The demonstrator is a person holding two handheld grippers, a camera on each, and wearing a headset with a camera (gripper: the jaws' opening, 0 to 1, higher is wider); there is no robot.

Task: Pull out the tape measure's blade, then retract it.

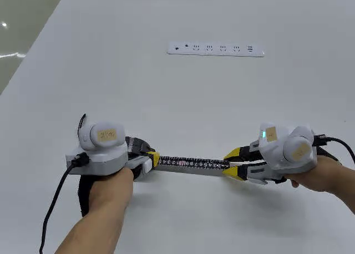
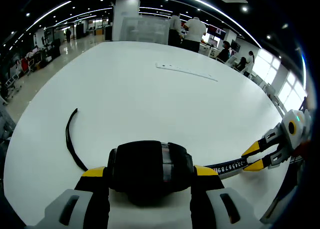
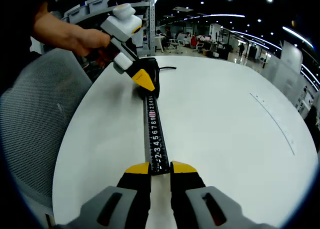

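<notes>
left gripper (image 1: 148, 158) hugs the black tape measure (image 2: 150, 166) tight | right gripper (image 3: 160, 169) pinches the end of the blade (image 1: 191, 163) | blade is out straight between them, low over the white table (image 1: 166, 87), near the person's edge | power strip (image 1: 215, 48) far off

Wide bare tabletop (image 1: 166, 93) ahead — power strip (image 1: 215, 48) far off, blade (image 1: 191, 163) low across the near side

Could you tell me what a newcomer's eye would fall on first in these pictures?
The black numbered metal blade spans the gap between the two grippers, low over the white table. The left gripper clamps the black tape measure case at one end, and the right gripper pinches the blade's free end in its yellow-tipped jaws. Farther back lies a long white power strip.
</notes>
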